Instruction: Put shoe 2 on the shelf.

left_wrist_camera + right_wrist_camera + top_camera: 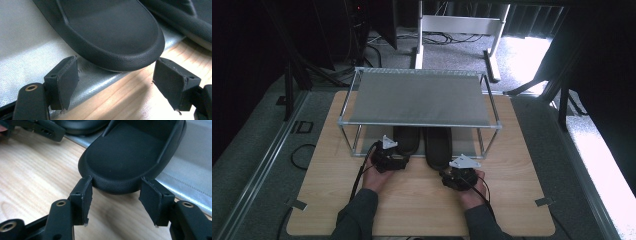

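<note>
Two black slippers lie side by side on the lower shelf of a metal rack [419, 97], heels toward me and over the shelf's front edge. My left gripper [401, 157] is at the heel of the left slipper [407, 137]. In the left gripper view its jaws stand open [117, 82] on either side of that heel [112, 32], a little short of it. My right gripper [448, 169] is at the right slipper [438, 147]. Its jaws are open [117, 202] and flank the heel [120, 157] closely, at its sides.
The rack's grey top shelf hangs over the slippers' front halves. The grey lower shelf mat [25, 37] ends at the wooden table [412, 200]. The rack's thin posts [357, 142] stand left and right of the slippers. The other slipper [180, 17] lies close beside.
</note>
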